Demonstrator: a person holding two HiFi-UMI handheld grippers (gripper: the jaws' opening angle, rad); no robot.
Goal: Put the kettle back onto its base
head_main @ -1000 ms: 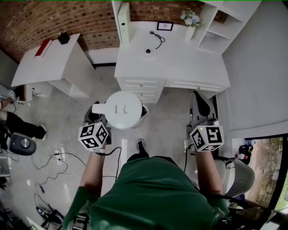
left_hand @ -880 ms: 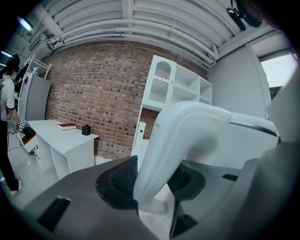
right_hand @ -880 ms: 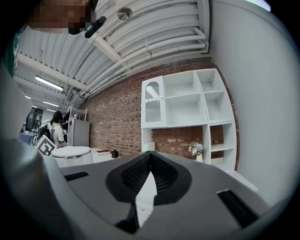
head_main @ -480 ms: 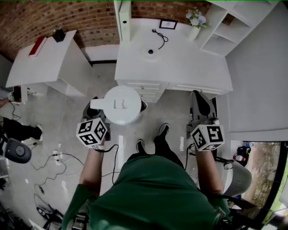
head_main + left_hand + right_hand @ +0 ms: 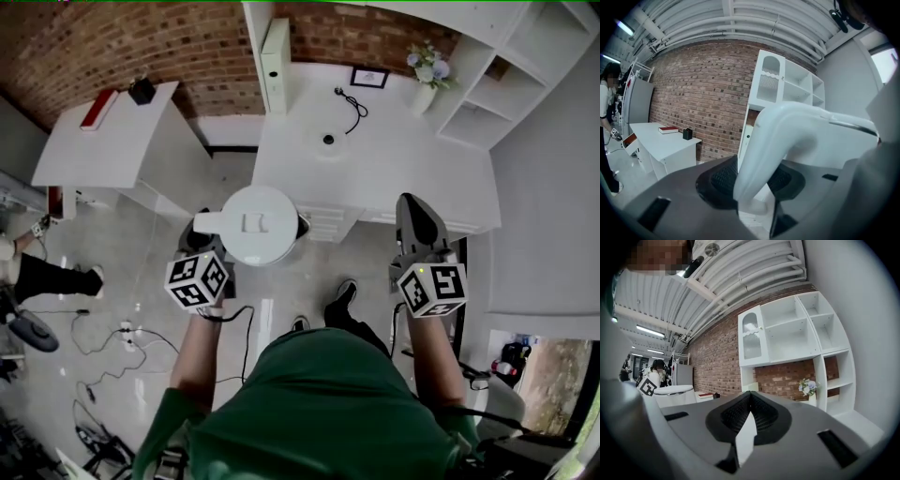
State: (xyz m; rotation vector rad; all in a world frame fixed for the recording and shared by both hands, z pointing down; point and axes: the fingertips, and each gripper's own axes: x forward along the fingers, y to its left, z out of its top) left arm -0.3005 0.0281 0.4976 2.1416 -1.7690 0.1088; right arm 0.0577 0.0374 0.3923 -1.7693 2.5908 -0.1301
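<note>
A white kettle (image 5: pixel 258 225) hangs in front of the white desk (image 5: pixel 412 159), seen from above with its lid up. My left gripper (image 5: pixel 208 239) is shut on the kettle's handle (image 5: pixel 778 140), which runs between the two dark pads in the left gripper view. The round kettle base (image 5: pixel 328 141), with its black cord, sits on the desk further back. My right gripper (image 5: pixel 410 204) is shut with nothing in it, and its tips meet in the right gripper view (image 5: pixel 750 397). It is level beside the kettle, at the right. That view also catches the kettle (image 5: pixel 672 392) at its left.
On the desk stand a vase of flowers (image 5: pixel 427 70) and a small frame (image 5: pixel 370 77); open shelves rise at its right. A white side table (image 5: pixel 112 141) at the left bears a red book (image 5: pixel 98 108). Cables (image 5: pixel 112 328) lie on the floor. A person (image 5: pixel 37 272) stands far left.
Both grippers and the kettle have come closer to the desk as the person stepped forward. The left gripper's hold on the handle is unchanged; the right stays shut.
</note>
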